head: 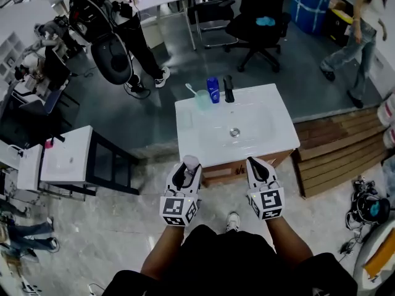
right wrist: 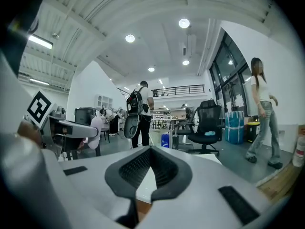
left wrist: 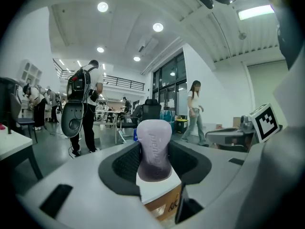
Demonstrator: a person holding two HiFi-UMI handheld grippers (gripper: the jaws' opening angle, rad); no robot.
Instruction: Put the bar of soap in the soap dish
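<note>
The pale lilac rounded bar of soap (left wrist: 154, 149), probably light, stiff and slippery, stands upright, pinched at mid-length in the left gripper (head: 185, 170) jaws, on the near side of the white sink counter (head: 274, 128), whose faint left-hand tray (head: 185, 119) may be the soap dish; the right gripper (right wrist: 151, 171) jaws are closed and empty.

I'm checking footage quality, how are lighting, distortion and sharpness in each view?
Head view: evenly lit and sharp; the white sink counter is bright, not blown out. Left gripper view: heavy fisheye bending, dark corners, the soap bar close-up slightly soft. Right gripper view: same fisheye and dark corners, ceiling lights glaring.
</note>
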